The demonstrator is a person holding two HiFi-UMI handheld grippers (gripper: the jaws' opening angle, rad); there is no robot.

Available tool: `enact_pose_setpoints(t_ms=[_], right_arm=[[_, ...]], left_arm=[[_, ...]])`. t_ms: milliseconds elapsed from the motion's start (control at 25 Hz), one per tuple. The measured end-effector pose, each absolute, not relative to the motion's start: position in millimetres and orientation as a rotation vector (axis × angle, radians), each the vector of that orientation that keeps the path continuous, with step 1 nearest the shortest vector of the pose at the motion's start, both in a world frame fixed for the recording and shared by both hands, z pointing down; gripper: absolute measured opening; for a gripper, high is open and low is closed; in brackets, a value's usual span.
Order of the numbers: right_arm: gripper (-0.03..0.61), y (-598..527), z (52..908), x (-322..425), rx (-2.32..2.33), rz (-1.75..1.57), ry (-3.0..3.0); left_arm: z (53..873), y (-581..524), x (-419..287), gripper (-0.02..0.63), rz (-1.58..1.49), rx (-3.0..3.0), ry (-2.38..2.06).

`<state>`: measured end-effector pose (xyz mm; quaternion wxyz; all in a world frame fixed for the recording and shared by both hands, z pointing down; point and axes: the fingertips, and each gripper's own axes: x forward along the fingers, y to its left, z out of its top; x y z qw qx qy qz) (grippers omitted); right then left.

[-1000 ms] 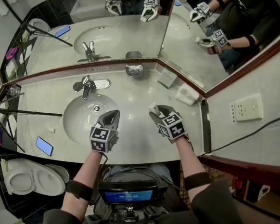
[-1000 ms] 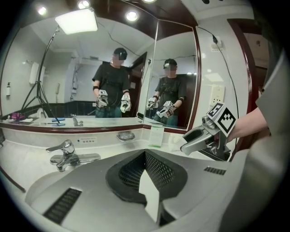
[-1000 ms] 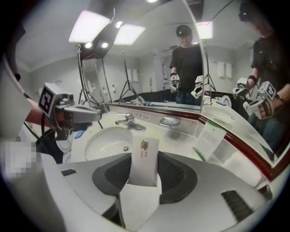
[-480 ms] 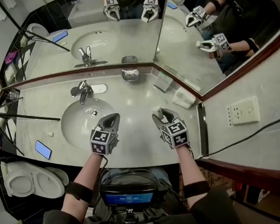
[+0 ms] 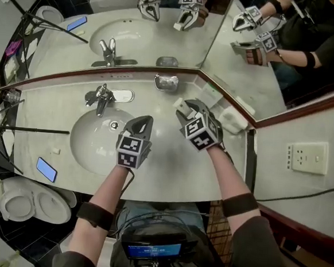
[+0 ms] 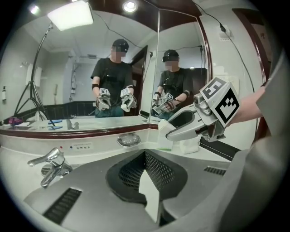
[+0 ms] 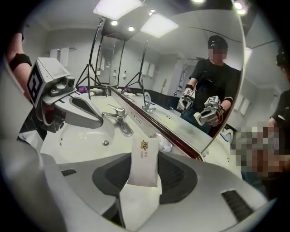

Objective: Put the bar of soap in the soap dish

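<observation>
My right gripper (image 5: 182, 108) is shut on the bar of soap (image 5: 178, 104), a white wrapped bar that stands upright between the jaws (image 7: 145, 159). It hovers over the counter just in front of the metal soap dish (image 5: 166, 82), which sits by the mirror's base (image 7: 165, 143). The left gripper (image 5: 145, 122) is shut with nothing in it, hovering at the sink's right rim, left of the right gripper. From the left gripper view the soap dish (image 6: 128, 140) lies ahead and the right gripper (image 6: 174, 132) hangs to the right.
A chrome faucet (image 5: 102, 98) stands behind the sink basin (image 5: 94, 141). A green-and-white box (image 5: 213, 96) and a folded white cloth (image 5: 232, 120) lie in the right corner. A phone (image 5: 46, 169) rests at the counter's front left. Mirrors rise behind the counter.
Both grippers have moved away from the counter's front edge toward the mirror. The right one has rolled and carried the soap closer to the soap dish.
</observation>
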<state>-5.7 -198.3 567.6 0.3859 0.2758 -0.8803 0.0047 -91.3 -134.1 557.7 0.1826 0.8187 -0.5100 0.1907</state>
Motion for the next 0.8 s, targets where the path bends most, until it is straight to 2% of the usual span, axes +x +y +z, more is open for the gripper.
enact_pose_setpoints(t_ms=[280,800], right_arm=[[0.184,-266,609,-45,0.597,-0.144,-2.117],[0.191,-322,661,-86,0.535,-0.119,-2.047]], left_arm=[[584,-191,-95,0.002,0.552,2.305,-1.460],[614,-232,-114,0.002,0.515,2.261,-1.483]])
